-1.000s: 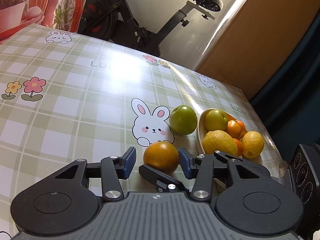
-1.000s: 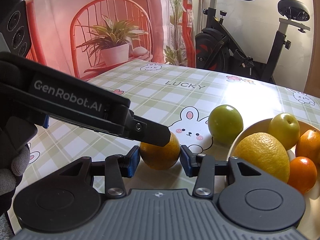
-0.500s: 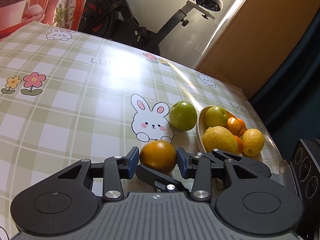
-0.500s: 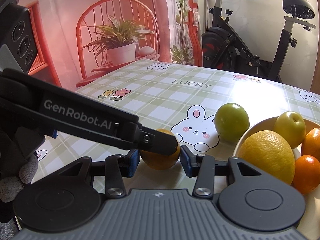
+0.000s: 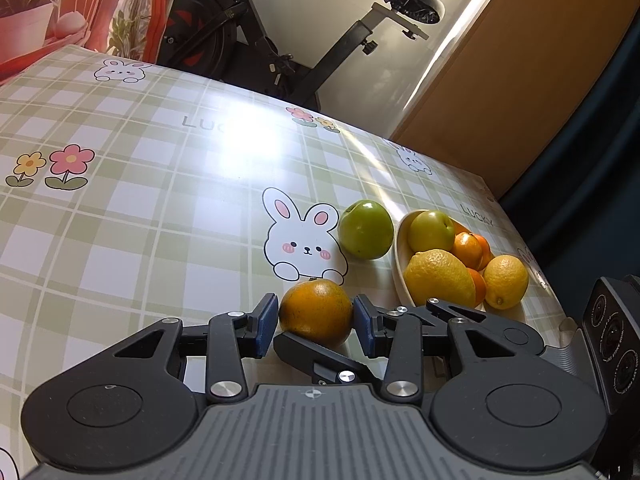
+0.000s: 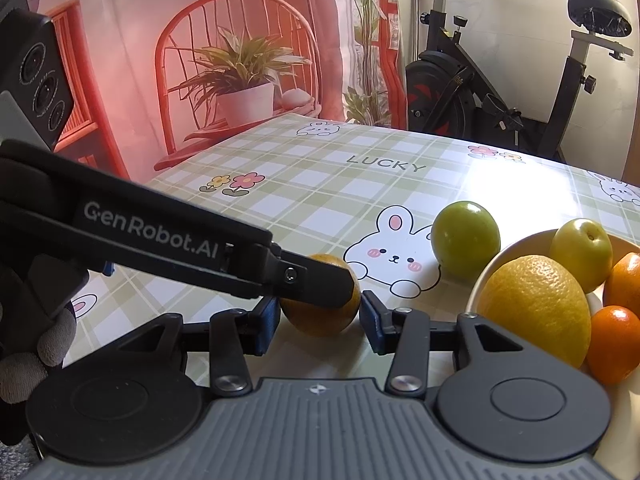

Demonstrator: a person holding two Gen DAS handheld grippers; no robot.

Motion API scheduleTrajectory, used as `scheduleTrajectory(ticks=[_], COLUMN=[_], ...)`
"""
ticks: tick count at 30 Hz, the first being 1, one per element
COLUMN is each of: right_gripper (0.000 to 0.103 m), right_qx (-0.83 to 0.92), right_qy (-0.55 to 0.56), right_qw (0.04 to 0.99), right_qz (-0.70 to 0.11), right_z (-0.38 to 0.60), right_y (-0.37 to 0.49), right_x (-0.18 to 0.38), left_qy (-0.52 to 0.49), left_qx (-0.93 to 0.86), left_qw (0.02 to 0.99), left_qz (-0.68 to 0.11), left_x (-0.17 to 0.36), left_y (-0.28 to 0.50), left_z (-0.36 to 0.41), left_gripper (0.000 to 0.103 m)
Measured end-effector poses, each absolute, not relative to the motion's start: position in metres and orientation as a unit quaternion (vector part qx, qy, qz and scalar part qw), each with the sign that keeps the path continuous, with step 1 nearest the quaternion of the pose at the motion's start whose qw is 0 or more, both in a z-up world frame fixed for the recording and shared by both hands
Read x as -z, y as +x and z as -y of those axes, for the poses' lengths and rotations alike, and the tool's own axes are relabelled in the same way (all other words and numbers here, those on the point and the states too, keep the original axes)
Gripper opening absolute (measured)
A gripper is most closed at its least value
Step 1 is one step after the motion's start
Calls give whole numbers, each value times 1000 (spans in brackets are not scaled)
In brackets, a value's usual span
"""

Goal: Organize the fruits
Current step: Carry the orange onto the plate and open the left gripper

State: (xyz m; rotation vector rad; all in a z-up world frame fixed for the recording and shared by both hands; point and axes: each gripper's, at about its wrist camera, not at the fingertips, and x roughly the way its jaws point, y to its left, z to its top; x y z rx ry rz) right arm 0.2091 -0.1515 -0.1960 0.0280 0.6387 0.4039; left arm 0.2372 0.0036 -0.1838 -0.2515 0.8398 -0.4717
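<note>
An orange point(image 5: 316, 311) sits on the checked tablecloth between the blue pads of my left gripper point(image 5: 315, 321), which is shut on it. My right gripper point(image 6: 318, 316) straddles the same orange point(image 6: 320, 320) from another side, with a small gap at its right pad, so it is open. The left gripper's finger point(image 6: 316, 284) crosses the orange in the right wrist view. A green apple point(image 5: 366, 229) lies loose beside a cream bowl point(image 5: 398, 248) that holds a lemon point(image 5: 439, 278), another lemon point(image 5: 506, 281), a green apple point(image 5: 431, 231) and small oranges point(image 5: 468, 249).
The tablecloth point(image 5: 140, 220) carries bunny and flower prints. An exercise bike point(image 5: 280, 32) stands beyond the far table edge. A red chair with a potted plant point(image 6: 244, 80) shows on the backdrop to the left. The table's right edge runs near the bowl.
The left gripper's pads have closed in from a wide gap onto the orange. The right gripper has stayed around the orange with its jaws about as wide.
</note>
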Motion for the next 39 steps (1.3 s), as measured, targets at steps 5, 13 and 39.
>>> scheduleTrajectory(ticks=[5,13,39], right_gripper=[46,46,46], right_qx=[-199,-169,-37], right_qy=[18,36,157], right_qw=[933,951,963], right_qz=[-298,-256,-217], right_z=[154,164,277], right_y=[203,171,121], right_x=[195,185,171], left_qy=[-109,-92,35], left_qx=[225,250,333], left_qw=[887,888,861], left_qz=[-388,-374,-384], left_x=[177,155,155], left_y=[229,213,216], left_z=[3,26,162], left_gripper=[43,42,43])
